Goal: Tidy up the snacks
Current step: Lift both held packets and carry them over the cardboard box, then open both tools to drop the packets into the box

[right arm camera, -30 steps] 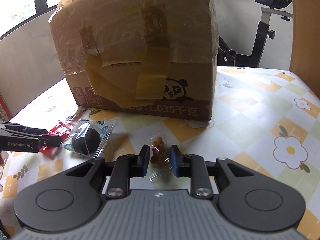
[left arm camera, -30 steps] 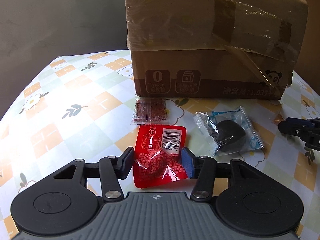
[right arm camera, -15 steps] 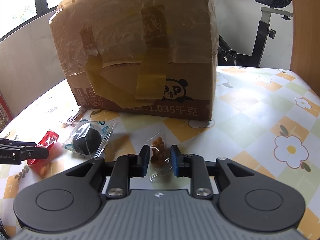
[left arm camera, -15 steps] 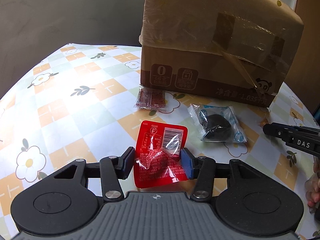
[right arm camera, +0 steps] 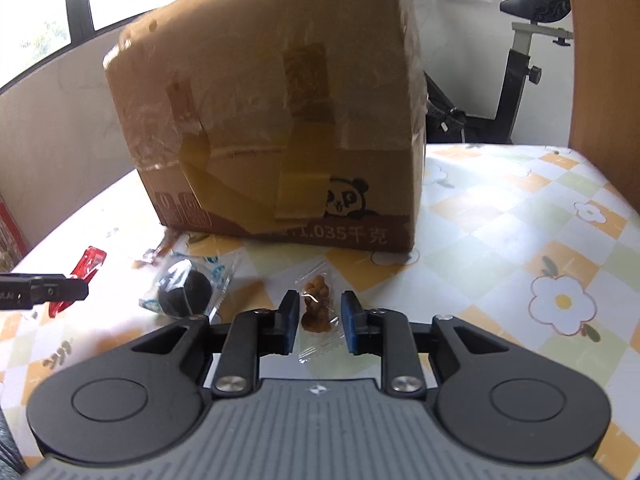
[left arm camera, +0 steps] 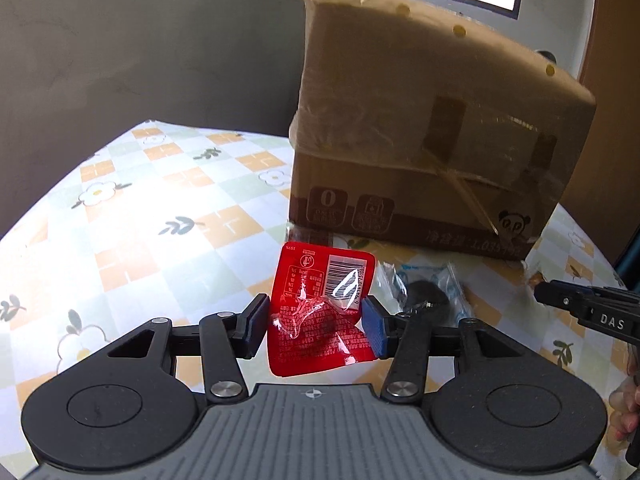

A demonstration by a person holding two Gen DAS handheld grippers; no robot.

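Note:
My left gripper (left arm camera: 316, 322) is shut on a red snack packet (left arm camera: 320, 312) and holds it above the table; the packet also shows in the right wrist view (right arm camera: 86, 270). My right gripper (right arm camera: 320, 322) is shut on a clear packet of brown nuts (right arm camera: 318, 306), lifted off the table. A clear packet with a black round snack (left arm camera: 428, 300) lies on the table before the taped cardboard box (left arm camera: 420, 140); it also shows in the right wrist view (right arm camera: 184, 292). A small dark red packet (left arm camera: 308, 236) lies by the box's foot.
The table has a checked flower-pattern cloth (left arm camera: 160, 208). The cardboard box (right arm camera: 280, 120) stands tall at the back. An exercise bike (right arm camera: 520, 60) stands behind the table on the right. A wooden panel (right arm camera: 600, 60) is at the far right.
Both grippers have risen with their packets. The left one lifted the red packet well off the table and drew back; the right one lifted the nut packet.

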